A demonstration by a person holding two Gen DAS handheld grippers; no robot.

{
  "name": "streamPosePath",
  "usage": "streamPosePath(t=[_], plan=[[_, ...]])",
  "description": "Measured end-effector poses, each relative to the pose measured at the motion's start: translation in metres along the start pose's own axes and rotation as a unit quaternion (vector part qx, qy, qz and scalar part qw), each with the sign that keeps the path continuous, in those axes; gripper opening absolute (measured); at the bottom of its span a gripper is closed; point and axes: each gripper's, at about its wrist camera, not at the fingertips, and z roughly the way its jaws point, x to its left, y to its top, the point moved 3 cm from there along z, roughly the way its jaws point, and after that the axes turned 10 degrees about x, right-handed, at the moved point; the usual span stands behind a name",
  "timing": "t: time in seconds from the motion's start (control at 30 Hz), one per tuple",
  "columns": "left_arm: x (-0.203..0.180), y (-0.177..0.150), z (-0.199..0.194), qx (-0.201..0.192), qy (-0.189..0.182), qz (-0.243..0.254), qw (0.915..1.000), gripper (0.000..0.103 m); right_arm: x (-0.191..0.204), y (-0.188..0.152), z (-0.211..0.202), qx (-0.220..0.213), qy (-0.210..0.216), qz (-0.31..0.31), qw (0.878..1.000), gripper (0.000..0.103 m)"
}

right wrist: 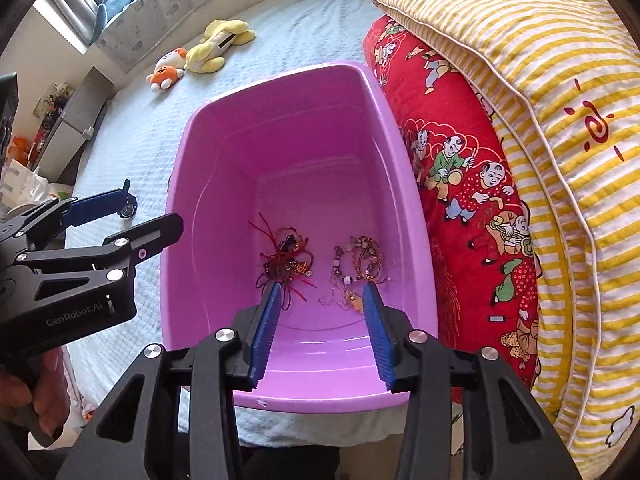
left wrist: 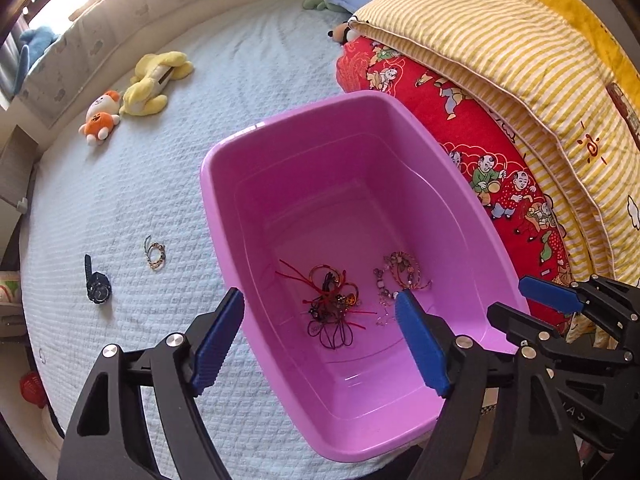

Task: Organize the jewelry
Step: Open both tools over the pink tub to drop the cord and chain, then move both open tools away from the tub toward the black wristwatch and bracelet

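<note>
A pink plastic tub sits on the white bedspread. On its floor lie a tangle of red-cord bracelets and a heap of beaded pieces. My left gripper is open wide above the tub's near left wall, one finger outside the wall and one inside, holding nothing. My right gripper hangs open over the tub, above the beaded heap and beside the red-cord tangle, its pads pressing on nothing. On the bedspread left of the tub lie a dark wristwatch and a beaded bracelet.
Folded quilts, red patterned under yellow striped, press against the tub's right side. A yellow plush and an orange-and-white plush lie farther back. A padded bumper lines the far edge. A hand holds the left gripper's handle.
</note>
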Motion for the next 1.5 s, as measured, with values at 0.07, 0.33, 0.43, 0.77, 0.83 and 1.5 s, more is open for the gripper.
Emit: streamPosePath(t=[0.07,0.33,0.43,0.77,0.83,1.5], plan=[[0.002,-0.001,-0.003,-0.003,0.005,-0.002,1.0,0.076,-0.002,-0.002,-0.002,0.001,0.001,0.006,1.0,0.044],[0.008,-0.01,-0.018,-0.011,0.004,-0.013,0.9999,0.076,0.011,-0.009,-0.011,0.001,0.014,0.001,1.0,0.047],[0.013,-0.013,-0.027,-0.017,-0.001,-0.02,0.9997,0.076,0.018,-0.011,-0.013,0.003,0.027,-0.001,1.0,0.048],[0.035,-0.032,-0.056,-0.042,-0.007,-0.056,0.9975,0.077,0.052,-0.023,-0.022,0.009,0.042,-0.038,0.998,0.052],[0.041,-0.038,-0.061,-0.046,-0.005,-0.064,0.9969,0.078,0.061,-0.025,-0.023,0.012,0.044,-0.052,0.998,0.053],[0.167,-0.201,-0.055,0.015,0.067,-0.244,0.9672,0.087,0.192,-0.072,0.026,0.099,0.08,-0.233,0.964,0.056]])
